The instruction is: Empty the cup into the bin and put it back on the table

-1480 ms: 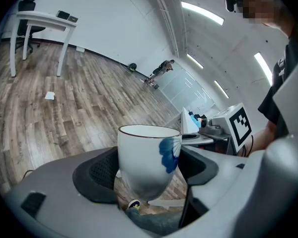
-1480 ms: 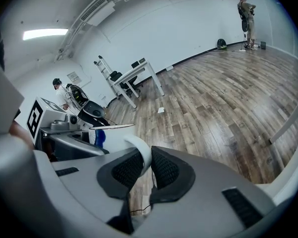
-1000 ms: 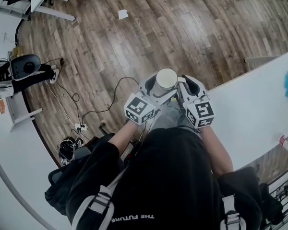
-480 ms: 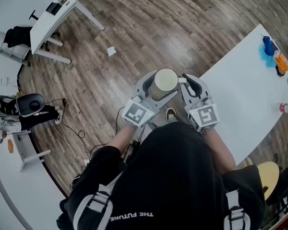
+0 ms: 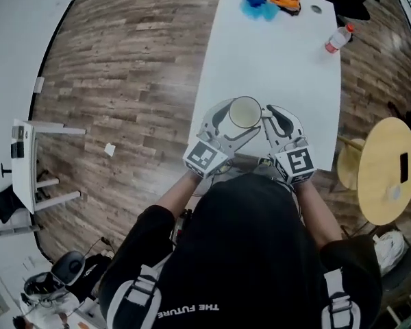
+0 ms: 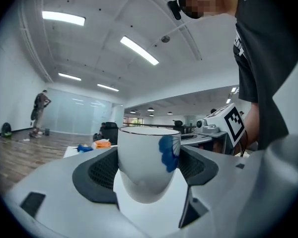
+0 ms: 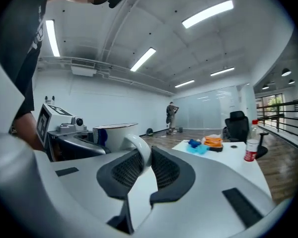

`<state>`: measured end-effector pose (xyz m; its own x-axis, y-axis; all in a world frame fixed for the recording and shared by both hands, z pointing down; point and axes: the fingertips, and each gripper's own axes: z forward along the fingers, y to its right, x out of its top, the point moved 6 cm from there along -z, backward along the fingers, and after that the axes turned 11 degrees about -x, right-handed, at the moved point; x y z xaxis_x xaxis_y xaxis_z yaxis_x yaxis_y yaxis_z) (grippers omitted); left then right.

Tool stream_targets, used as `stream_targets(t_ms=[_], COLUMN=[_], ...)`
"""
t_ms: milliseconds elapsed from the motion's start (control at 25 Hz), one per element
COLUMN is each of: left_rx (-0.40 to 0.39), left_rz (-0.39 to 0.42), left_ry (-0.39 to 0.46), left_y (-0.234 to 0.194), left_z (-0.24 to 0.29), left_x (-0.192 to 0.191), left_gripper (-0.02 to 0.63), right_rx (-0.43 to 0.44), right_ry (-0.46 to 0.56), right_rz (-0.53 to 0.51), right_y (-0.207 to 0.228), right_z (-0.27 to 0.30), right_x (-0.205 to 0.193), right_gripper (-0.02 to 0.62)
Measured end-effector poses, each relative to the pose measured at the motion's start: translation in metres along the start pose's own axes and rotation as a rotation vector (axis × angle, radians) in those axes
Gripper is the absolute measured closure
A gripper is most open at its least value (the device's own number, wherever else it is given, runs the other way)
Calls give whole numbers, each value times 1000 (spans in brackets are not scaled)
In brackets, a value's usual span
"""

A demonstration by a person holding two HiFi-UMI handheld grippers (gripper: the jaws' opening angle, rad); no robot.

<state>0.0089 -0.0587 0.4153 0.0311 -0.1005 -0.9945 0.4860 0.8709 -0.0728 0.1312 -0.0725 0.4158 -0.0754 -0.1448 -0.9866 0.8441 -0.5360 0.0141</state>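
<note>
1. Head view: the glossy white ceramic cup [image 5: 244, 112] is held upright above the near end of the smooth white desk [image 5: 274, 46], mid-frame, with both grippers on it, likely for steadiness.
2. Left gripper view: the left gripper [image 6: 148, 172] has its mesh-lined black fingers [image 6: 102, 170] clamped on the cup's rounded body.
3. Right gripper view: the right gripper [image 7: 145, 167] has its fingers [image 7: 166, 170] pinching the curved handle [image 7: 138, 150].

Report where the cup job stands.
Done, apparently: the cup looks empty inside; no bin in view. In hand: the left gripper clamps its body, the right gripper pinches its handle, over the near end of the table. Left: set it down, release.
</note>
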Motion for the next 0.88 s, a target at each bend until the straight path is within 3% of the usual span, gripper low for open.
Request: stream_targets(t_ms=[120, 280, 600, 880], left_rx=[-111, -186, -209, -226], left_rz=[15, -33, -111, -47], left_ry=[-33, -89, -211, -211], left_y=[10, 19, 14, 7], left_z=[60, 112, 155, 154], left_x=[-11, -52, -159, -176], left_gripper=[238, 238, 238, 238], right_rx=[-105, -173, -149, -158], right_ry=[-19, -79, -232, -230], right_rz=[37, 60, 44, 129], right_y=[51, 94, 128, 127], right_z=[-22, -37, -24, -16], right_x=[-22, -67, -167, -191], right_gripper=[537, 537, 537, 537])
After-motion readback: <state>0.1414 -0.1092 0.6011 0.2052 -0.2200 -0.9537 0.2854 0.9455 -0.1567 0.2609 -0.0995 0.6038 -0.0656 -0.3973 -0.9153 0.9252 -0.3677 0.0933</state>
